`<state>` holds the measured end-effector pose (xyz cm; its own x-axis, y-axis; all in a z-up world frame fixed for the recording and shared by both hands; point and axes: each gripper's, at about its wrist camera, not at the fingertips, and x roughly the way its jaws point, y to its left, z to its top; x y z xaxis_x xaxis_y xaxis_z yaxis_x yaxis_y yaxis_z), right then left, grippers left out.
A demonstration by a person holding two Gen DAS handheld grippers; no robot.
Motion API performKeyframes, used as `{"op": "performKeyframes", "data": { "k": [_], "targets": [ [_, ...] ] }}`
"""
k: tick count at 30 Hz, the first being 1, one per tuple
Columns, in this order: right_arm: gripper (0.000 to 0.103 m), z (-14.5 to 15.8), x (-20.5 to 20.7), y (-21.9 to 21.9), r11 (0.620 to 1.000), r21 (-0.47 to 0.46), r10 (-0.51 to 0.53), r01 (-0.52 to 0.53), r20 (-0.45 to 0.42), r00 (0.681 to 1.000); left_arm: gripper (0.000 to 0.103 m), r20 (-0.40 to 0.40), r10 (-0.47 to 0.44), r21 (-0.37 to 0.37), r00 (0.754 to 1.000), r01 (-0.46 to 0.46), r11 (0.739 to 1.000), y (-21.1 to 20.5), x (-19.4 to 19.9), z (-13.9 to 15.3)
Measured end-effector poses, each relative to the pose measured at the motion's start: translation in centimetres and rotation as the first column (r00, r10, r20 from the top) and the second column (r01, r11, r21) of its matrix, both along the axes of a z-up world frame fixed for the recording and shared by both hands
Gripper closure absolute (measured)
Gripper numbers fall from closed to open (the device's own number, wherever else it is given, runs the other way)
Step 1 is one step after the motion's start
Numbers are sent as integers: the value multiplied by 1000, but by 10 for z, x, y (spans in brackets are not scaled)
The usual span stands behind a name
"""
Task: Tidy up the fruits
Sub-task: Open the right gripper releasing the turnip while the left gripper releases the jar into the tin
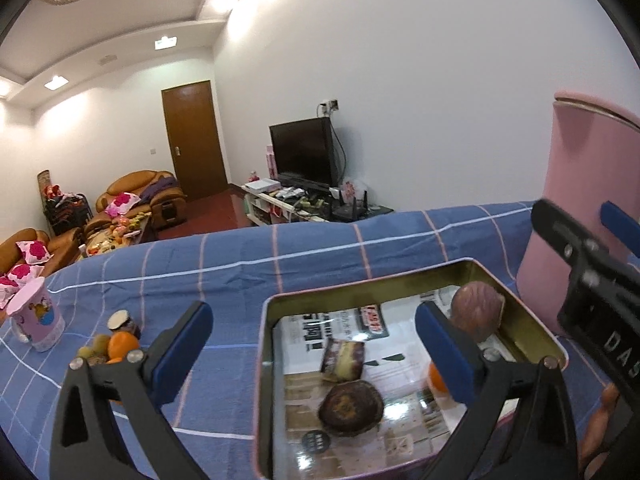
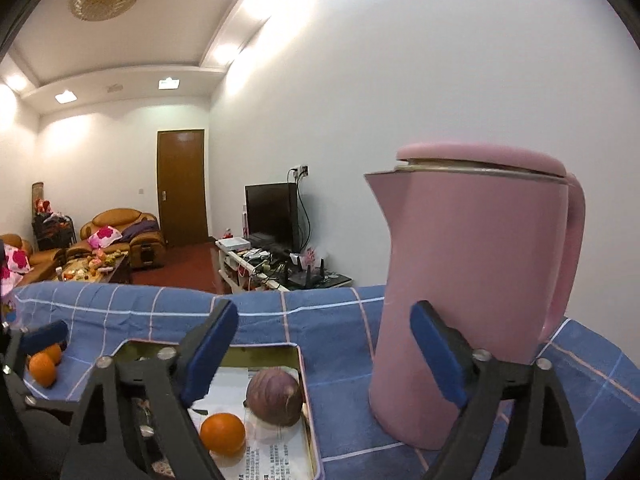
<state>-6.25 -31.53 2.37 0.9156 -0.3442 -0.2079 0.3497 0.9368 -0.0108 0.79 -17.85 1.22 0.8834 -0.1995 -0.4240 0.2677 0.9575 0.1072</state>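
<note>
A metal tin point(image 1: 276, 308) lined with newspaper sits on the blue checked cloth. In it lie a dark brown fruit point(image 1: 351, 406), a small cut piece point(image 1: 343, 360), a purple-brown round fruit point(image 1: 476, 314) and an orange point(image 1: 437, 378), half hidden by a finger. My left gripper point(image 1: 312, 320) hangs open over the tin's far left part, nothing between its pads. My right gripper point(image 2: 324, 320) is open too, above the tin's right rim point(image 2: 304, 364), nothing in it. Below it lie the purple fruit point(image 2: 274, 398) and the orange point(image 2: 222, 434). More fruit point(image 1: 122, 344) is piled on the cloth at left.
A tall pink kettle point(image 2: 472, 280) stands close to the right of the tin, just behind my right finger. A pink printed cup point(image 1: 38, 316) stands at the far left of the cloth. Two oranges point(image 2: 42, 368) lie left of the tin. Beyond the table's far edge the room drops away.
</note>
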Motion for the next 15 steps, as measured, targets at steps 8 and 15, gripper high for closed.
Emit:
{"op": "performKeyframes", "data": {
  "k": [8, 15],
  "targets": [
    [13, -5, -2, -1, 999, 46, 28, -25, -56, 998, 0, 16, 32, 3, 999, -32, 999, 18, -9, 0],
    [13, -4, -8, 2, 996, 82, -17, 22, -59, 998, 0, -1, 53, -31, 999, -53, 998, 41, -15, -1]
  ]
}}
